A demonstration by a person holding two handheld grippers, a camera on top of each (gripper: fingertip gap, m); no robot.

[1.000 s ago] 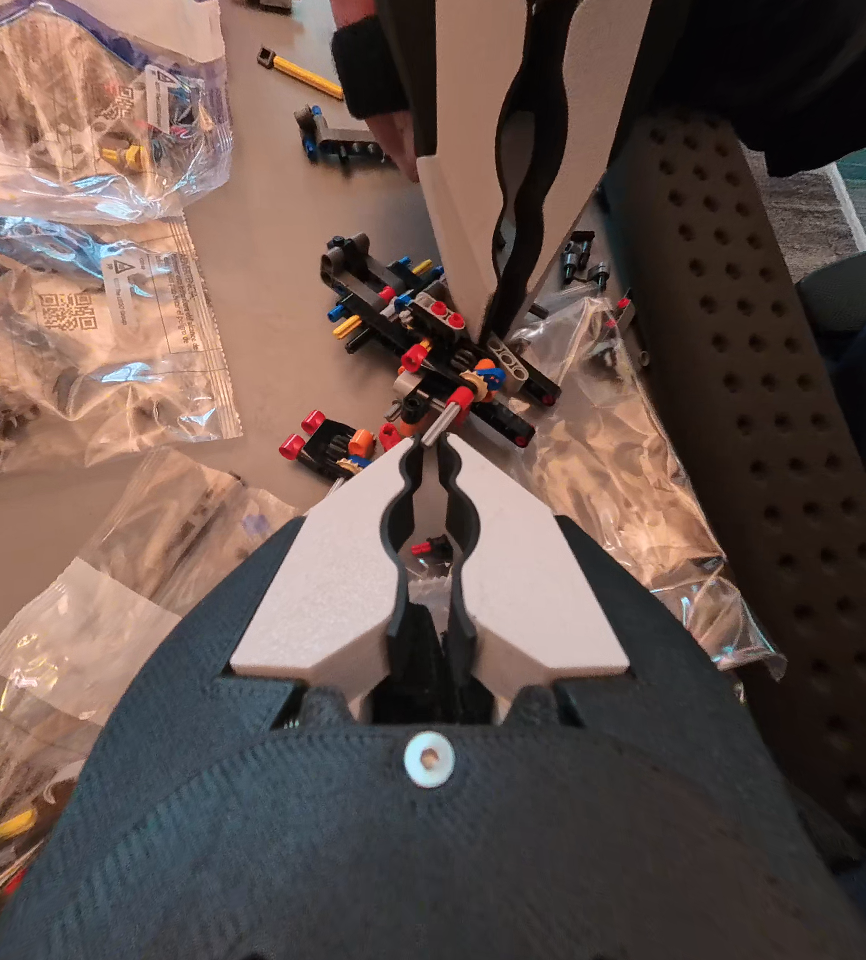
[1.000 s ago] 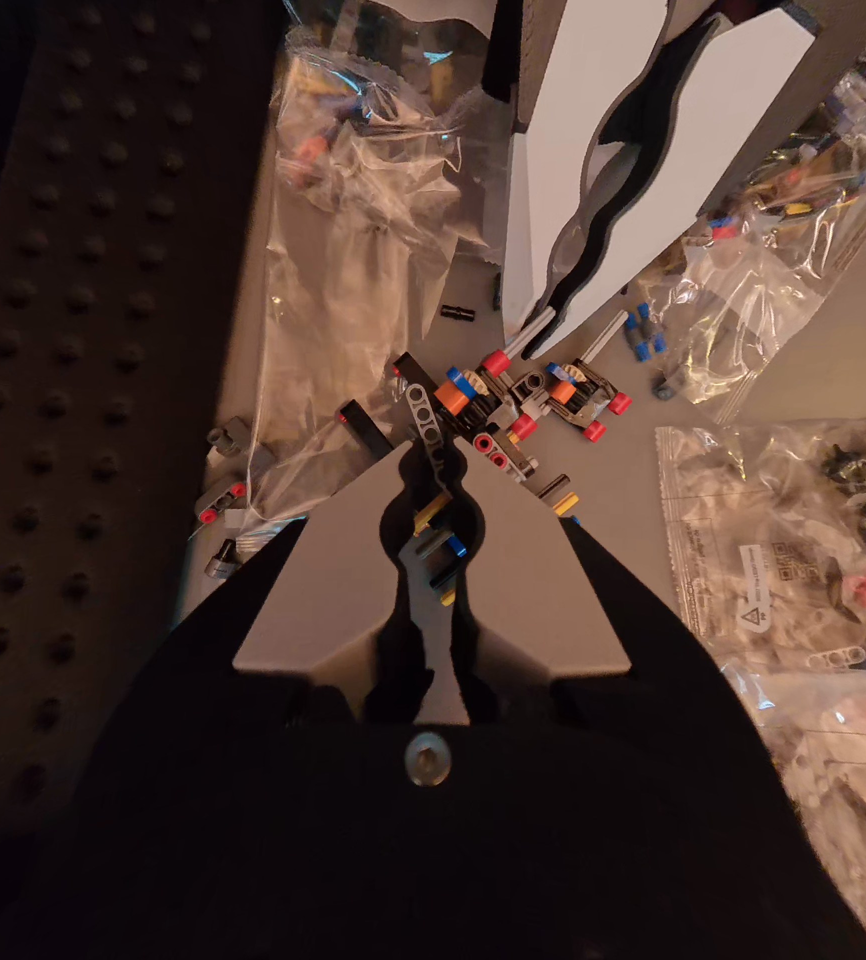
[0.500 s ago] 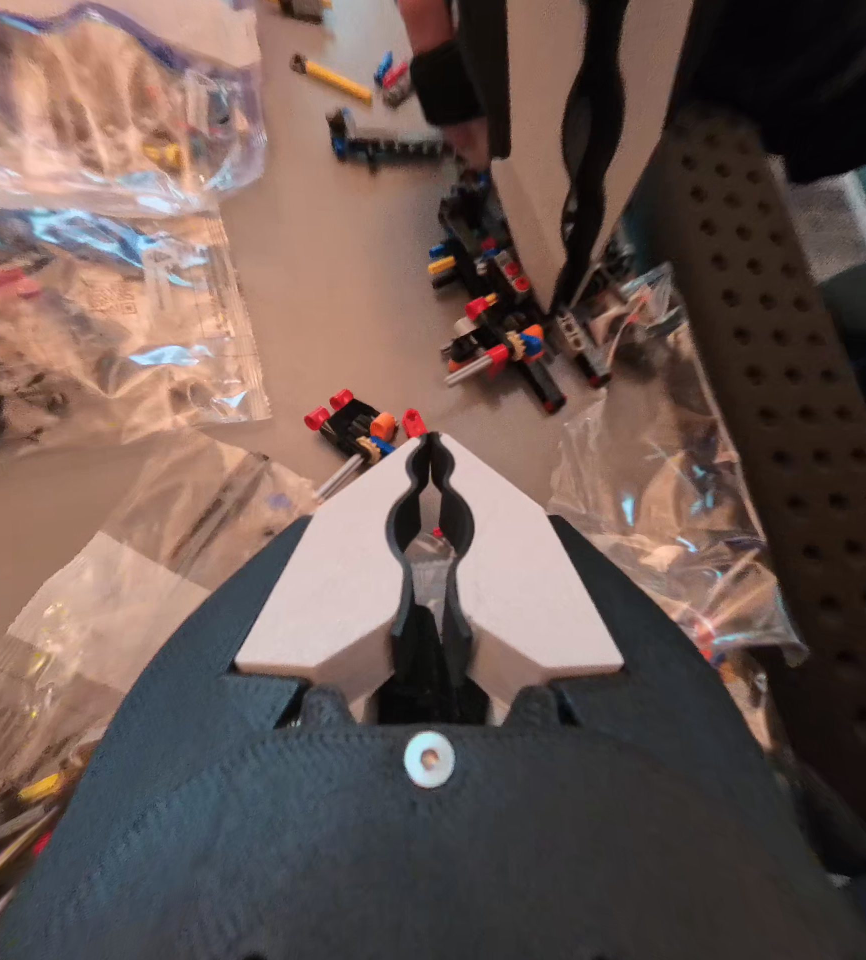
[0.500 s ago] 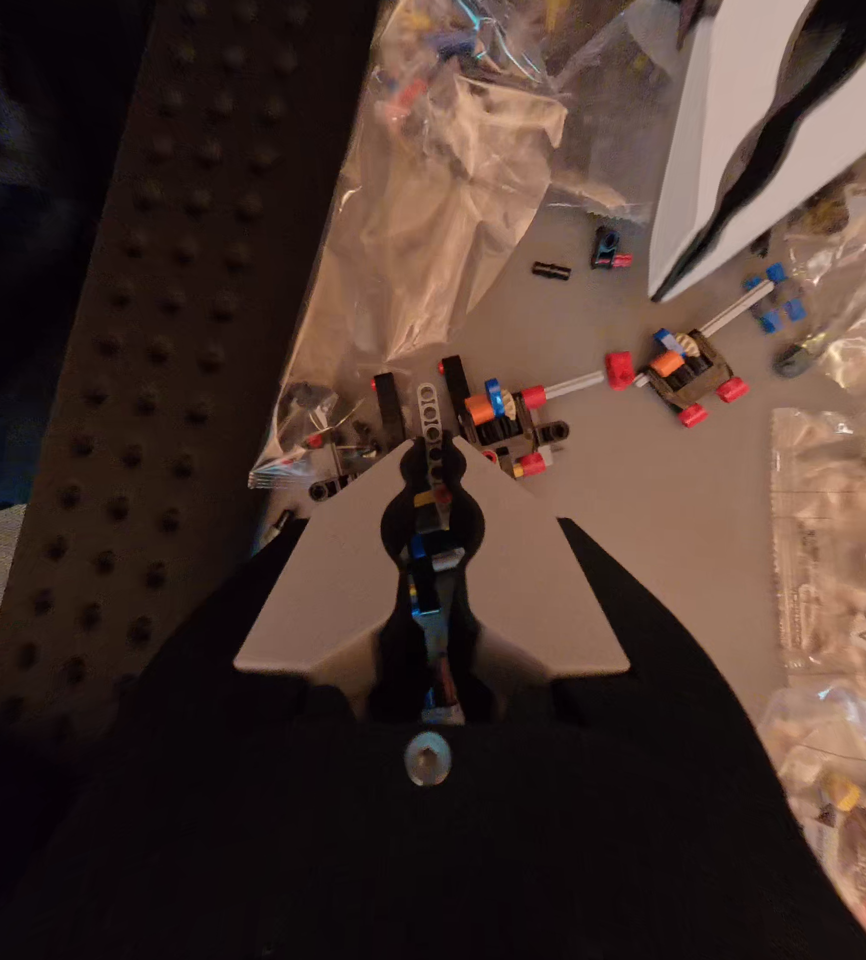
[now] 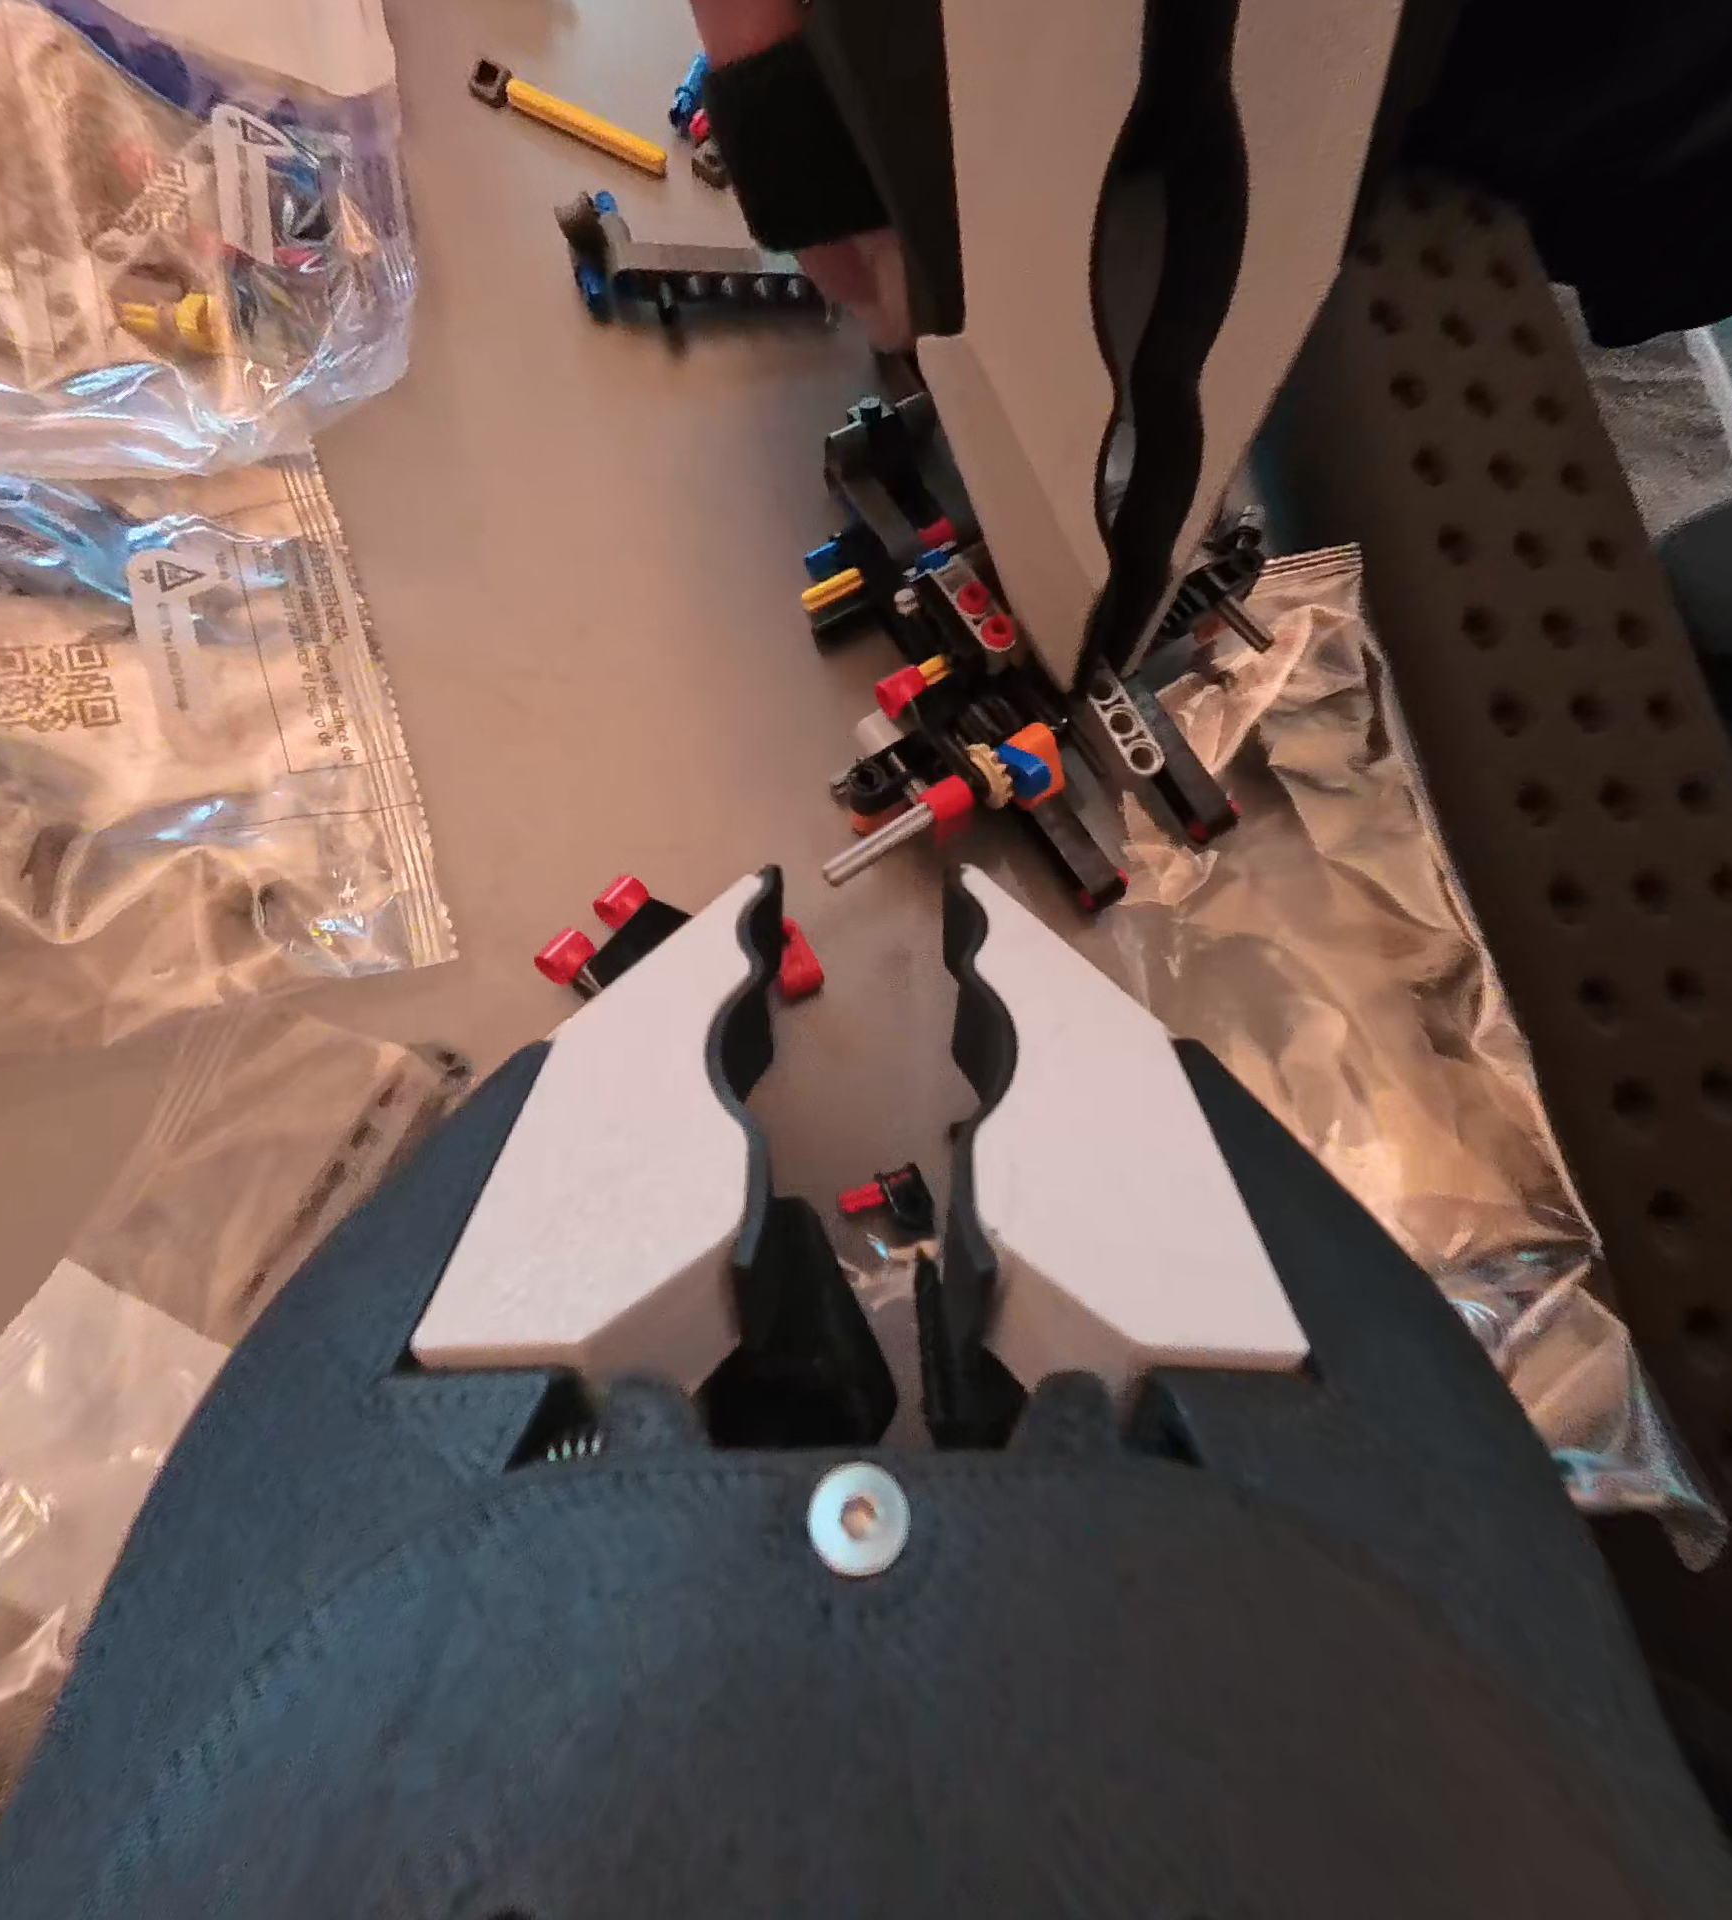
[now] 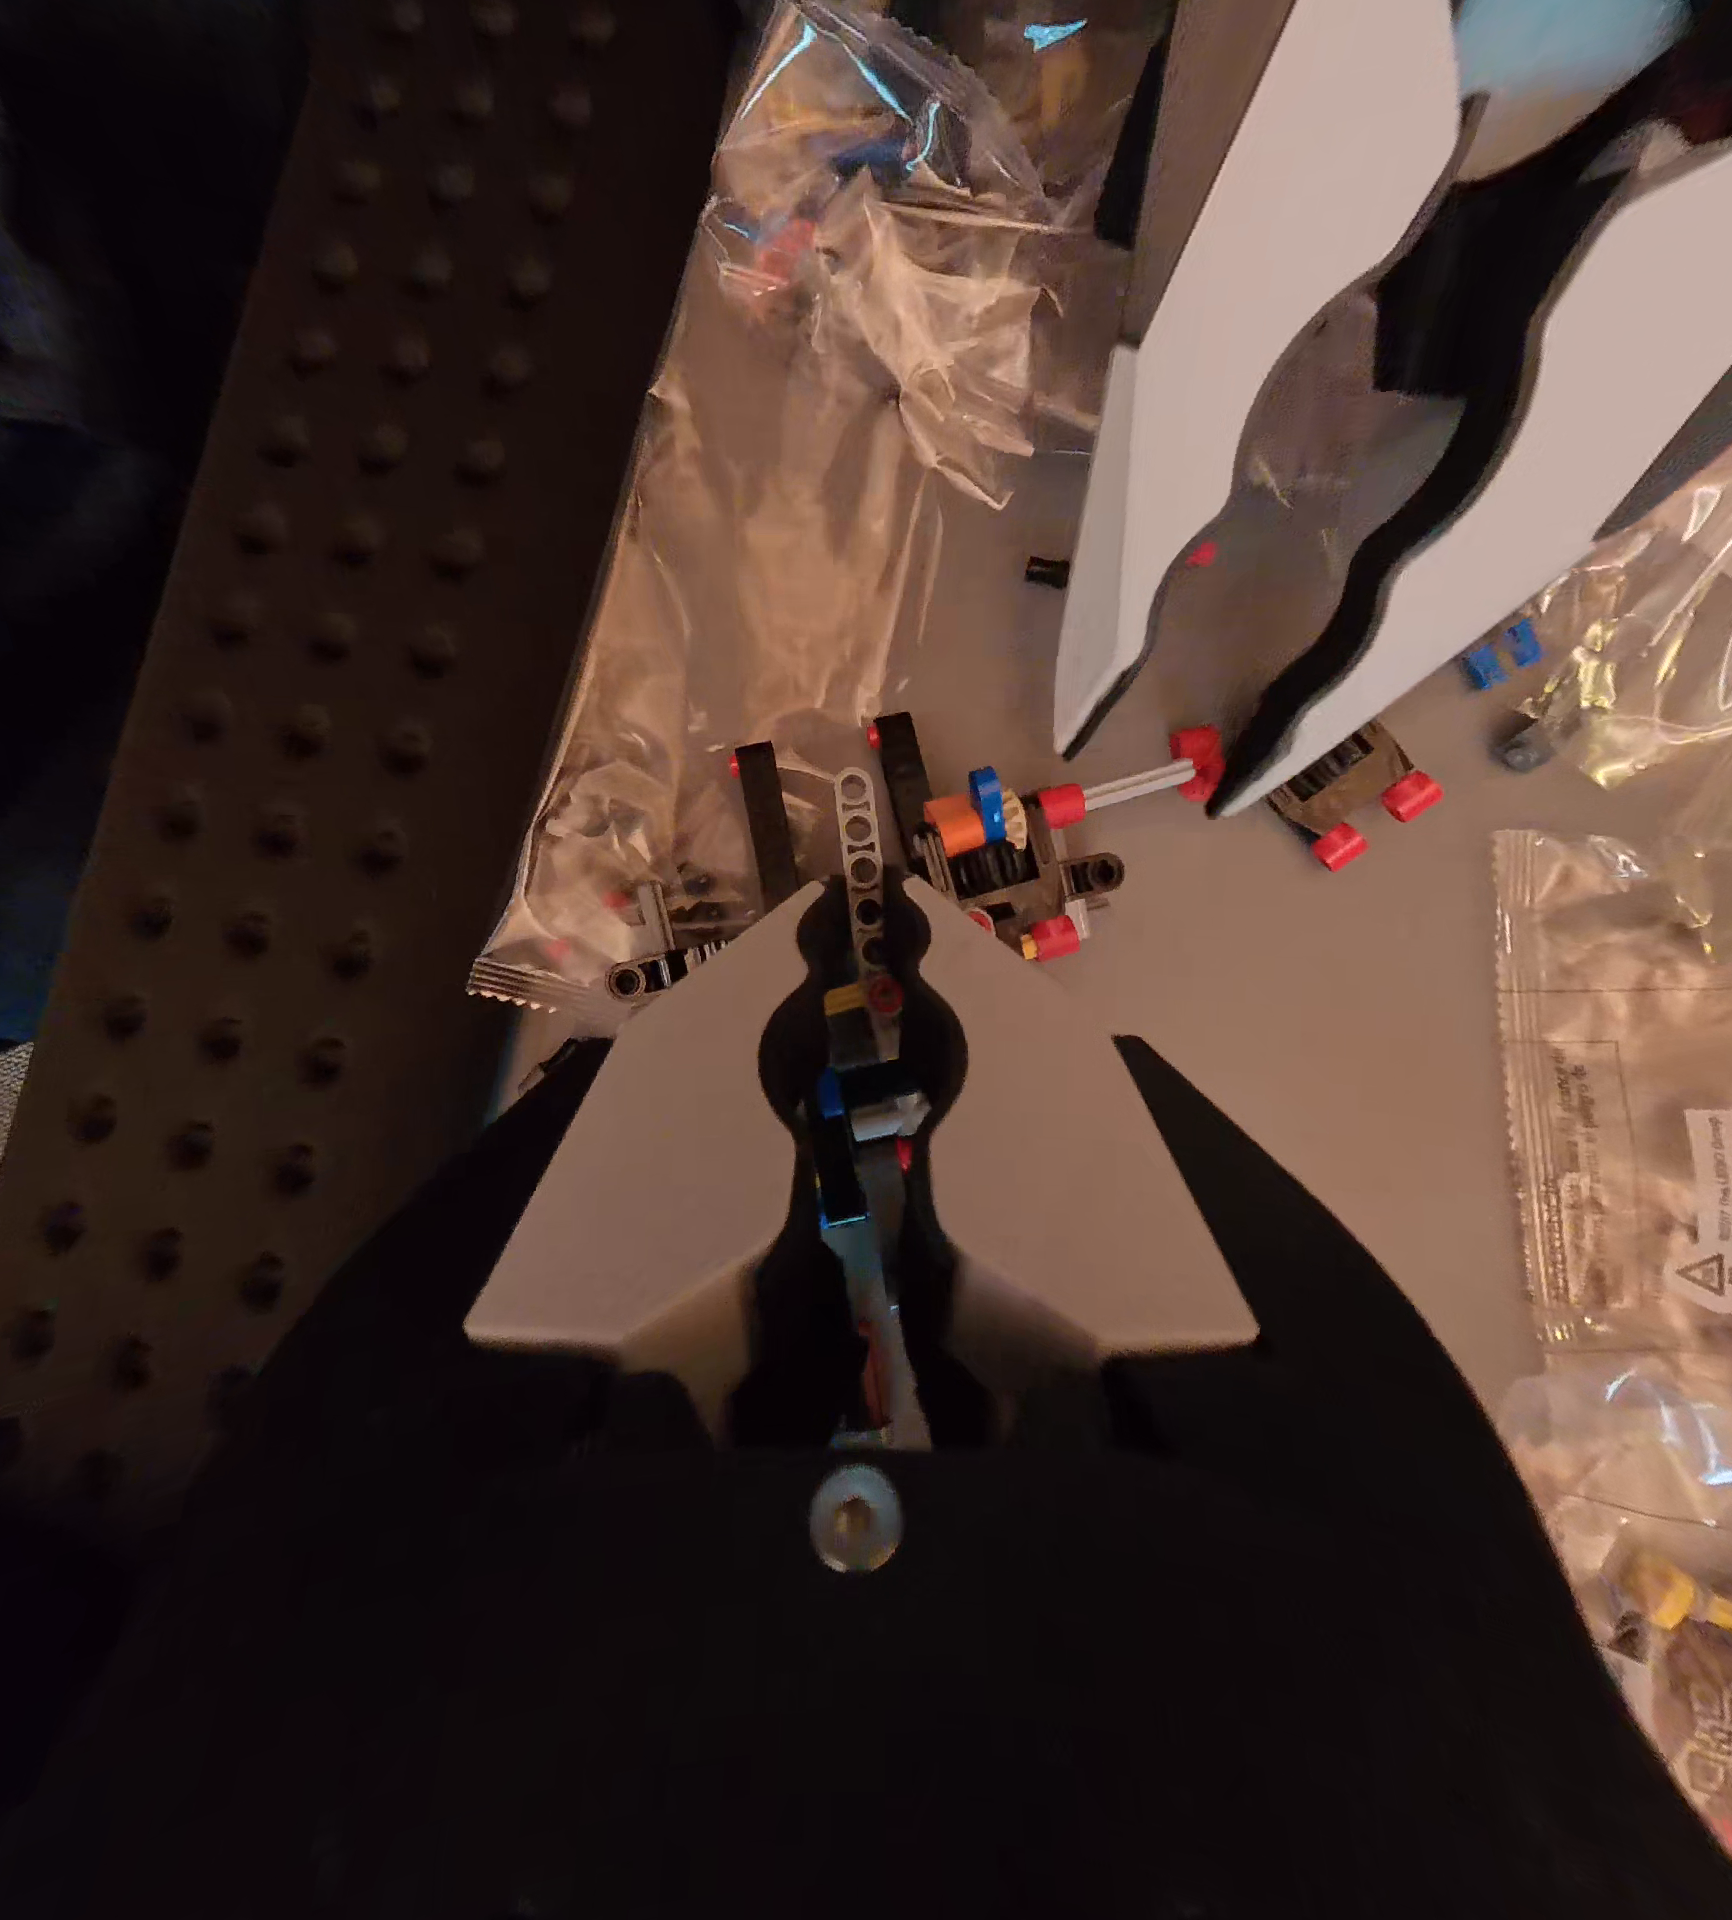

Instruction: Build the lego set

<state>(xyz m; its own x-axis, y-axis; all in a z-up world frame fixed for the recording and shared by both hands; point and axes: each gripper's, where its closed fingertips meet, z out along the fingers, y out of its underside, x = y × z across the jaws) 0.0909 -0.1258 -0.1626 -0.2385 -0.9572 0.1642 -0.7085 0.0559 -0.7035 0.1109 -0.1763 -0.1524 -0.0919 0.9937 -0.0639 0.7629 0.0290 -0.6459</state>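
Observation:
The main lego assembly, black with red, blue, orange and yellow parts, lies on the grey table. My right gripper is shut on its light grey holed beam; it also shows in the left wrist view. A grey axle with a red bush sticks out of the assembly toward my left gripper, which is open and empty just short of it. A small black sub-assembly with red pins sits partly under the left finger. In the right wrist view the left gripper hovers over it.
Clear bags of parts lie at the left, and an empty bag lies under the assembly. A dark perforated panel borders the table. A yellow axle, a dark beam and a gloved hand are beyond. Left tips to right tips: about 6 centimeters.
My left gripper let go of the assembly's grey axle, drew back a little and opened. My right gripper stayed shut on the grey beam as the assembly turned.

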